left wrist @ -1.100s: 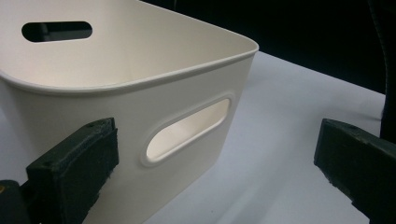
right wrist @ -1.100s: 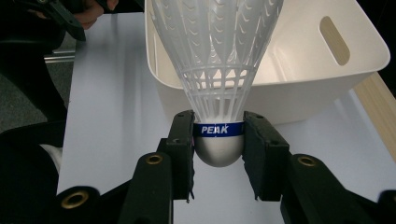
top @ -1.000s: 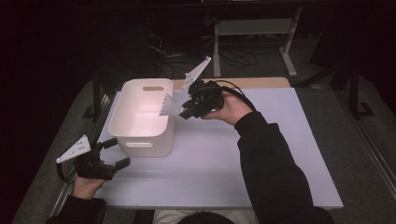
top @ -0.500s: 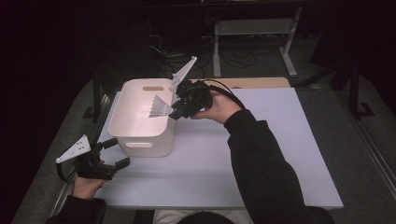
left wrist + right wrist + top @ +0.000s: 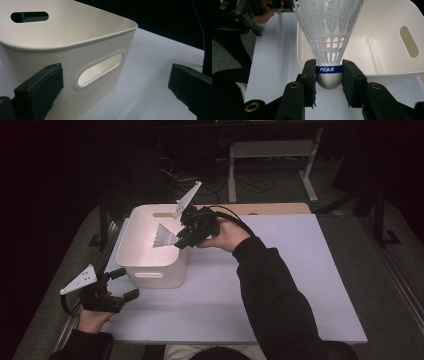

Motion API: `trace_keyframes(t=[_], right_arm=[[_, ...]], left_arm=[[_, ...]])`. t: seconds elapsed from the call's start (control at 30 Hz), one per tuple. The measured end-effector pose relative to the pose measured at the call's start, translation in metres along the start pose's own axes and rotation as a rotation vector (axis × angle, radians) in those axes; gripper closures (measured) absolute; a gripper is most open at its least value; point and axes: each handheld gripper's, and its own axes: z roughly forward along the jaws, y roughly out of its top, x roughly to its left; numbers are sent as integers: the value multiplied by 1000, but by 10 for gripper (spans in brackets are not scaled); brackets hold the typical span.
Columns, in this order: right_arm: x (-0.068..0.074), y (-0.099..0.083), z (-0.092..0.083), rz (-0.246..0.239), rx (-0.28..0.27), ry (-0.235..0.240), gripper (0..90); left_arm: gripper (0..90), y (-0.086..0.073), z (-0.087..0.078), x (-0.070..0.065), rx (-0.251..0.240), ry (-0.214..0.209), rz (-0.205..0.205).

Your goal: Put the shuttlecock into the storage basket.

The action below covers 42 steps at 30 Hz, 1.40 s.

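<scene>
A white plastic shuttlecock (image 5: pixel 329 37) with a blue band reading PEAK is clamped at its rounded base between the pads of my right gripper (image 5: pixel 329 75). In the high view the right gripper (image 5: pixel 181 241) holds the shuttlecock (image 5: pixel 164 237) over the right rim of the white bin (image 5: pixel 150 270), with the skirt pointing in over the bin's inside. My left gripper (image 5: pixel 122 285) rests open at the table's near left corner, just left of the bin's front wall. In the left gripper view its jaws stand wide apart before the bin's handle slot (image 5: pixel 100 70).
The bin (image 5: pixel 387 50) is empty inside, with oval handle slots in its end walls. The white table mat (image 5: pixel 280 285) spreads to the right of the bin. A wooden strip (image 5: pixel 270 208) runs along the far edge. A metal stand (image 5: pixel 270 150) and cables lie beyond.
My right gripper has carried the shuttlecock leftward, from beside the bin's right edge to over its rim. The left gripper has stayed put.
</scene>
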Motion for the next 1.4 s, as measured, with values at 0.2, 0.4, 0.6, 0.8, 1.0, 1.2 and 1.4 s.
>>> trace_keyframes(t=[0.2,0.4,0.6,0.8,1.0,1.2,1.4], right_arm=[[-4,3,11,6,-1,13,643],[-5,7,19,-3,-3,20,644],[-6,10,23,0,-10,25,643],[-8,11,30,-2,-10,33,643],[-11,11,37,2,-10,43,643],[-13,11,46,9,-1,57,644],[-14,11,55,13,11,66,643]], left_arm=[[0,0,0,0,1,-2,2],[0,0,0,0,2,-3,1],[0,0,0,0,1,-4,1],[0,0,0,0,1,-4,2],[0,0,0,0,0,-5,1],[0,0,0,0,0,-5,1],[0,0,0,0,0,-6,1]])
